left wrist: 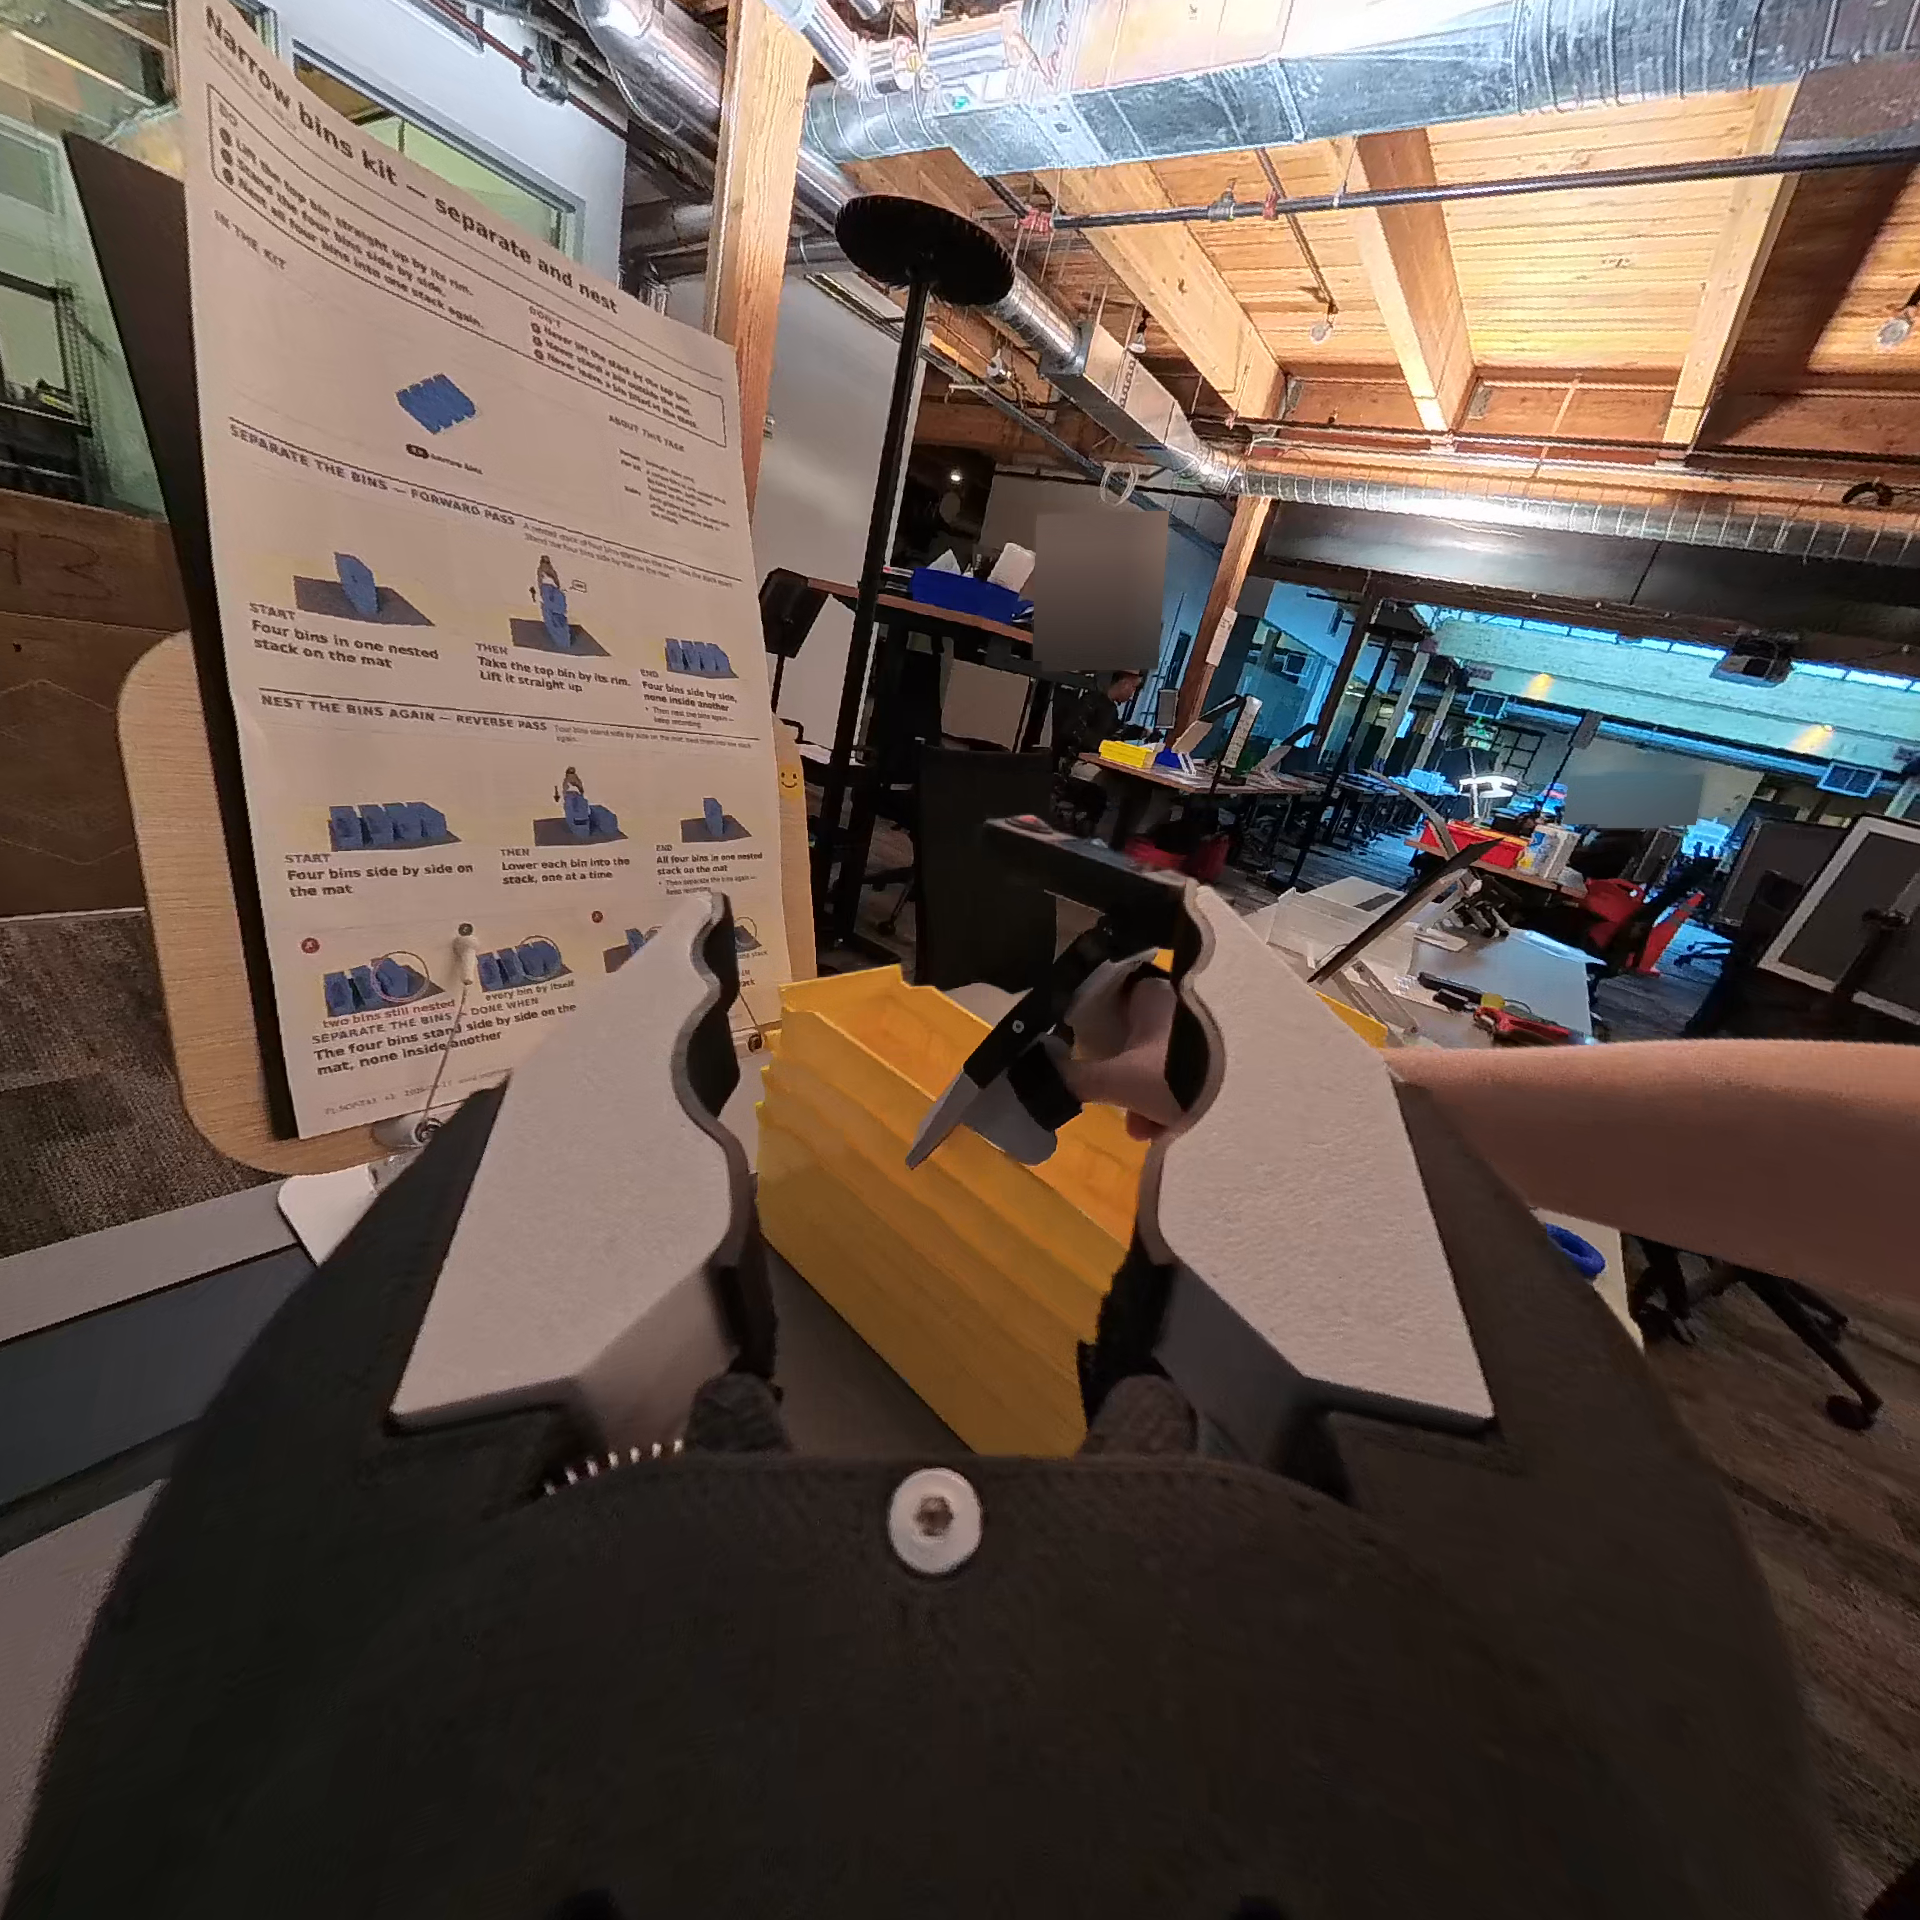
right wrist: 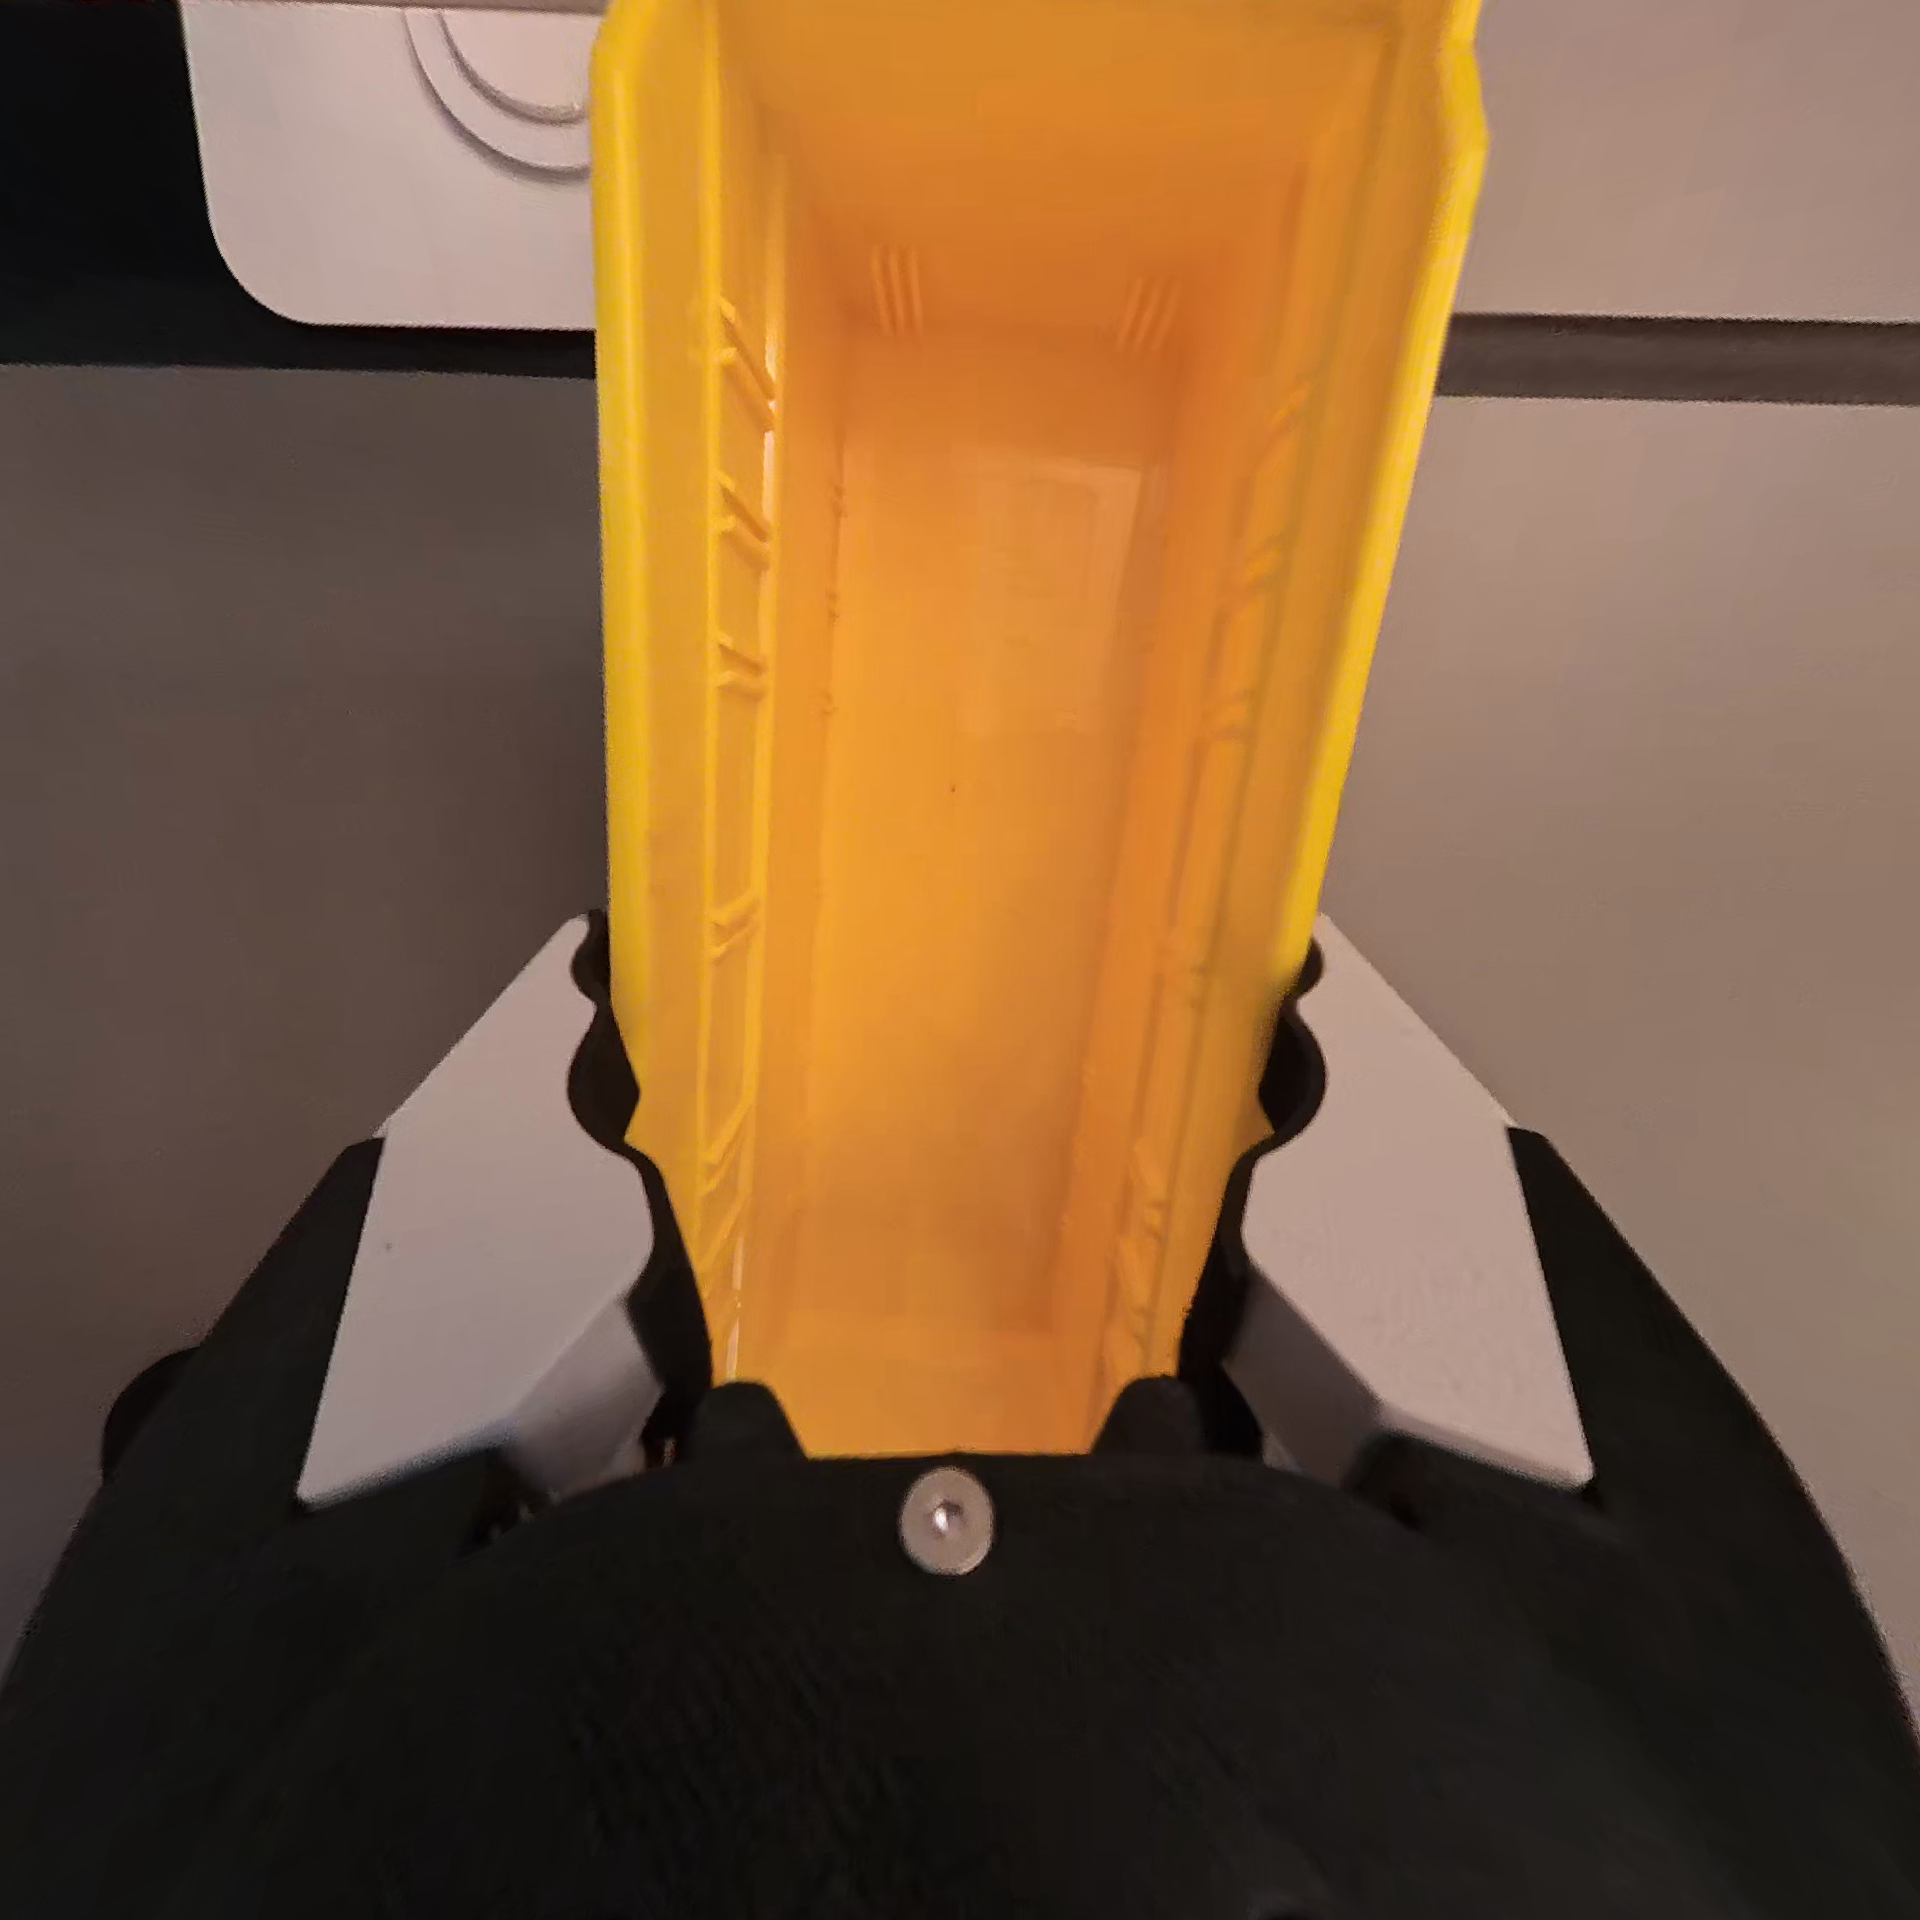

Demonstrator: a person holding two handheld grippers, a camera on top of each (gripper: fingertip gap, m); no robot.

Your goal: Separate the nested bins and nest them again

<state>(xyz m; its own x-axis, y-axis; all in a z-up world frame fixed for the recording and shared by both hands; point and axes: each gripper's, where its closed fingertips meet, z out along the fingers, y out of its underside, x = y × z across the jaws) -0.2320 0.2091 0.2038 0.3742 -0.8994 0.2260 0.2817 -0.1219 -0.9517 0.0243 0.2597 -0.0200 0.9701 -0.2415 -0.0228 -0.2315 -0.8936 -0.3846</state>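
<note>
One stack of yellow bins [left wrist: 935,1226] — four stepped rims can be counted at its near end, though blur makes that uncertain. Two grippers: one [left wrist: 951,1023] before the stack, one [right wrist: 948,1023] above it. One instruction sheet [left wrist: 468,623] — left of the stack.

A narrow yellow bin [right wrist: 997,779] fills the view, its open interior facing the camera. The right gripper [right wrist: 948,1023] straddles its sides, both black pads [right wrist: 603,1049] pressing its outer walls, above a grey surface [right wrist: 291,675].
</note>
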